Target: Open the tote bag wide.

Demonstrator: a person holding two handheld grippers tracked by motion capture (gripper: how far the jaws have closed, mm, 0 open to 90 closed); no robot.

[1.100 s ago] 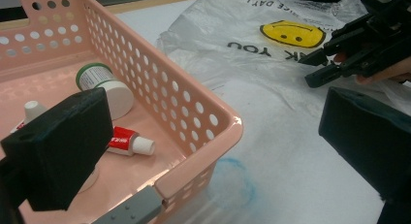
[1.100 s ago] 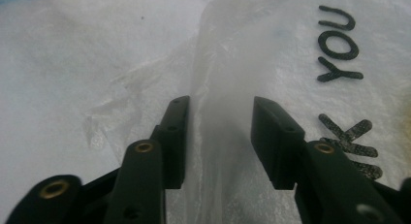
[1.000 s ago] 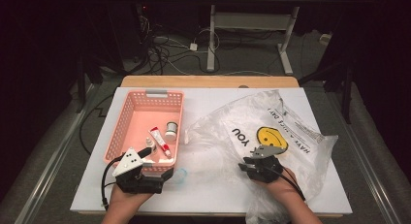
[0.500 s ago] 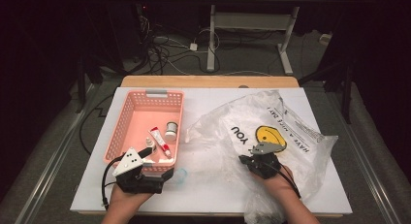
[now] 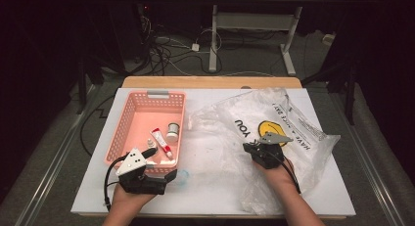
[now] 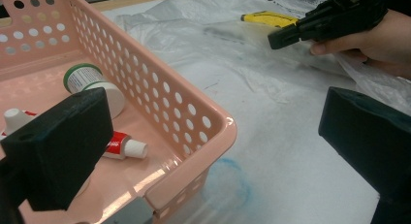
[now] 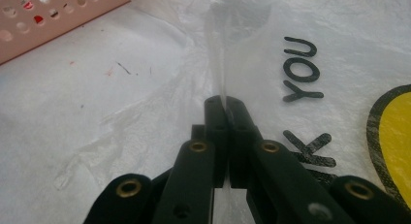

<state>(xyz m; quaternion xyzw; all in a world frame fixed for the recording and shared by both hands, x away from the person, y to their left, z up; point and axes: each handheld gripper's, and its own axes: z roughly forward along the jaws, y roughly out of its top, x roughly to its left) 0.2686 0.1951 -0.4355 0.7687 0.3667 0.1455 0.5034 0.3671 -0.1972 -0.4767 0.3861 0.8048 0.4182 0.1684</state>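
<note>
Right tongs pinch the plastic bag; left tongs gape wide by the basket. Lift gently to open the bag without tearing.

Overhead light is hitting the white table hard; surroundings are sitting in near-black. Glare is shining off the pink basket rim & the plastic bag. Close jaws are reading soft, bg going blurry in both gripper views.
</note>
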